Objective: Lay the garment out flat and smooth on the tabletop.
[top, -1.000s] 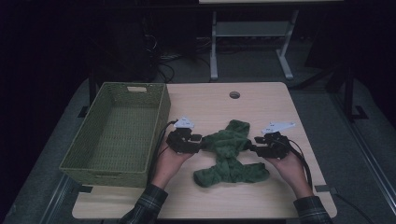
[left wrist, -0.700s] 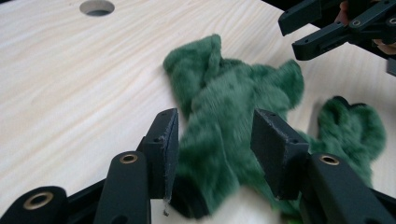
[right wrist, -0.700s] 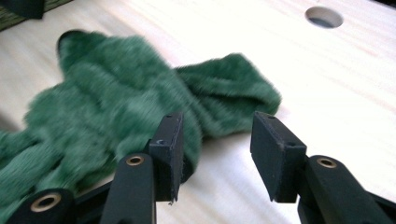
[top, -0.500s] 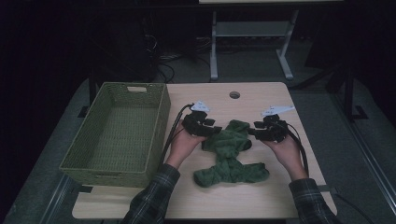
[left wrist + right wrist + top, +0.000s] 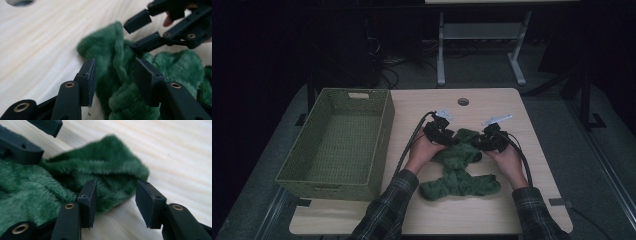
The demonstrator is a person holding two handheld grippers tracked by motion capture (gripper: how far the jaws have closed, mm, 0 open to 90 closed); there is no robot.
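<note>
Cloth: fuzzy green cloth (image 5: 459, 167), crumpled on the counter (image 5: 532, 135) between both hands, right of the basket (image 5: 337, 145).
Left claw (image 5: 115, 75): jaws spread, a fold of the cloth between them, pads not pressing.
Right claw (image 5: 115, 197): jaws have just been opening; they stand apart over the cloth's far corner, one pad beside the pile.
Basket: green woven, on the counter's left.
</note>
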